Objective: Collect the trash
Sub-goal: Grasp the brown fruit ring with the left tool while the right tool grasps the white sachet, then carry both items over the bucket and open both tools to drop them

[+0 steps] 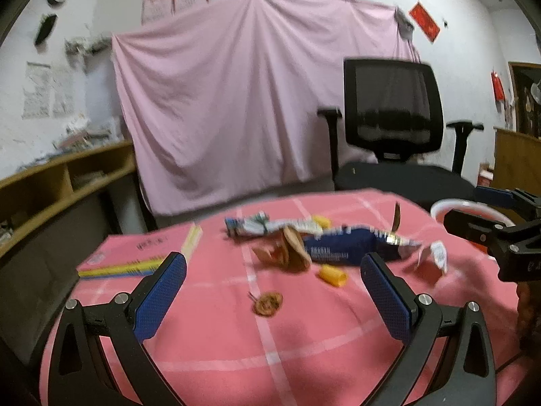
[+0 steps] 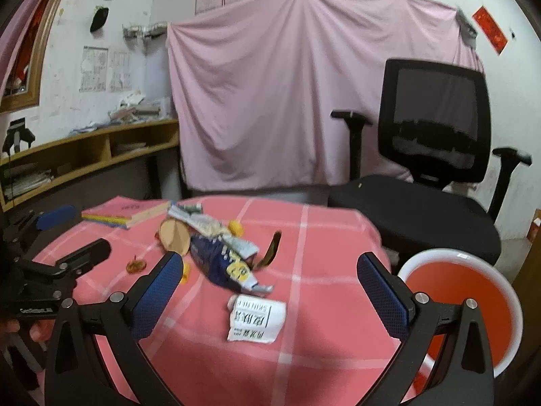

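Pink checked cloth covers the table [image 2: 321, 223], with a pink draped sheet [image 2: 287, 94] and a black mesh office chair [image 2: 432, 142] behind it.

Trash, grouped at mid-table:
- crumpled blue foil snack bag [image 2: 219, 264], lying flat, silver edge torn;
- white printed paper wrapper [image 2: 257, 319], just in front of the bag, nearest the right tongs;
- brown curved peel or shell piece [image 2: 174, 235], touching the bag's far end;
- crushed white-and-green packet [image 1: 253, 225] behind the bag;
- small yellow cylindrical piece [image 1: 333, 275], beside the bag;
- round brown scrap with a thin stem [image 1: 267, 302], lying alone, nearest the left tongs.

Other items: pink softcover book with striped edge [image 1: 142, 253] at the table's left side; red plastic bucket with white rim [image 2: 466, 301] beside the table's right edge.

Left tongs [image 1: 272, 291]: blue-padded fingers spread wide, holding nothing, touching nothing, above the cloth.

Right tongs [image 2: 270, 294]: blue-padded fingers likewise wide apart, empty, above the cloth near the paper wrapper.
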